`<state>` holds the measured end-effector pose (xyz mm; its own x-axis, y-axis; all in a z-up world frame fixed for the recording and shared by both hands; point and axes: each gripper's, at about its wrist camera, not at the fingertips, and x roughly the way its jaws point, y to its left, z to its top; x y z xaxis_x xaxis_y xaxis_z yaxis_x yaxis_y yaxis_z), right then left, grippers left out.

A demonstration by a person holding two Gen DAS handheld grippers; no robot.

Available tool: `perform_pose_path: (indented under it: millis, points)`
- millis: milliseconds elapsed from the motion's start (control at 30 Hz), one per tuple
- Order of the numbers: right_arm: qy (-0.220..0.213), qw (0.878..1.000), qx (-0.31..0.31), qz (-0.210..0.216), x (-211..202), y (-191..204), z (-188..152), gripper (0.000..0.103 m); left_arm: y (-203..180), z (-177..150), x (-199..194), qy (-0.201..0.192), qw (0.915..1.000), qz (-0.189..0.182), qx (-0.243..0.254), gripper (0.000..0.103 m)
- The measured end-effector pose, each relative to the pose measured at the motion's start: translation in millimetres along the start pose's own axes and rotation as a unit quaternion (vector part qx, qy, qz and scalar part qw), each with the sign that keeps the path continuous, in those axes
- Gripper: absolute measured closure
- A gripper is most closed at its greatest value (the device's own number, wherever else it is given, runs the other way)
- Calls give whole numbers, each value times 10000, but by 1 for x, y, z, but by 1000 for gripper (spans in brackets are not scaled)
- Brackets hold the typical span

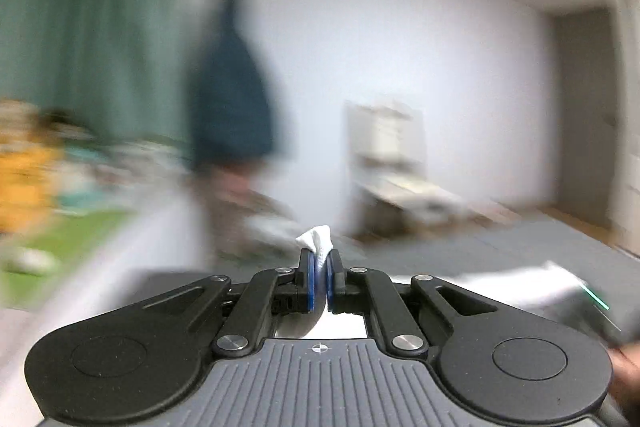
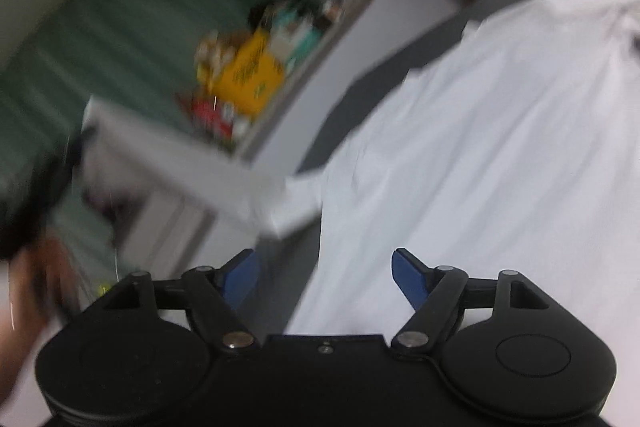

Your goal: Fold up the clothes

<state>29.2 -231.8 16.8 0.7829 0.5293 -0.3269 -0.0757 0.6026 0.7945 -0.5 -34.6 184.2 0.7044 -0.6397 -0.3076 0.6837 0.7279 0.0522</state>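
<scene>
Spread wide over a dark grey surface (image 2: 384, 67): a white garment (image 2: 500, 147), filling most of the right wrist view, with soft creases, one edge running down toward the space between the fingers. Much motion blur in both views, so fine detail not readable.

Behind, in the left wrist view, a pale wall (image 1: 400, 47) and green curtains (image 1: 80, 27); in front of the wall a dark blue-green shape (image 1: 230, 87), too blurred to name. Farther right a white shelf unit (image 1: 384, 135) and a grey door (image 1: 584, 115). At the far left something yellow (image 1: 24, 179), blurred; in the right wrist view a yellow box (image 2: 250, 75) among small mixed items, near the curtains.

Right gripper (image 2: 324, 275): spread wide apart, blue pads (image 2: 408, 279) well separated, nothing between them; white garment just under and ahead, contact not clear.

Left gripper (image 1: 320, 281): pressed together on a small fold of white cloth (image 1: 318, 241), the bunched tip sticking up above the blue pads (image 1: 312, 279). More white fabric visible at the lower right of that view, blurred, so cannot tell how it connects to the pinched piece.
</scene>
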Motion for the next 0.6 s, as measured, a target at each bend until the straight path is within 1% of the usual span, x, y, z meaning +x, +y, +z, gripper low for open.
perform_pose_path:
  millis: [33, 67, 133, 167, 267, 333, 367, 433, 467, 533, 600]
  points:
    - [-65, 10000, 67, 14, -3, -1, 5, 27, -26, -10, 10, 267, 9987, -428, 124, 98]
    - [-131, 9998, 135, 29, -7, -3, 10, 27, -50, -23, 20, 582, 9950, -783, 222, 98]
    - [-149, 9995, 289, -61, -10, -14, 18, 27, -89, -51, 40, 1150, 9842, -1285, 398, 98]
    - [-108, 9992, 367, -139, -10, -21, 21, 27, -105, -65, 49, 1411, 9776, -1489, 465, 98]
    - [170, 9974, 587, -382, 0, -38, 20, 27, -129, -98, 70, 1963, 9653, -1656, 474, 98]
    - [523, 9950, 713, -458, 10, -44, 15, 27, -134, -109, 77, 2118, 9614, -1686, 485, 98]
    - [745, 9932, 702, -564, 17, -45, 12, 27, -136, -112, 79, 2155, 9602, -1703, 503, 98]
    - [1214, 9870, 596, -871, 28, -46, 6, 27, -138, -111, 75, 2066, 9611, -1734, 590, 98]
    - [1420, 9843, 561, -882, 32, -46, 3, 27, -138, -109, 72, 2013, 9620, -1731, 641, 98]
    - [1806, 9784, 643, -776, 37, -45, -2, 27, -140, -107, 67, 1936, 9630, -1699, 791, 98]
    - [1990, 9752, 806, -531, 37, -42, -4, 28, -142, -110, 58, 1892, 9633, -1683, 887, 98]
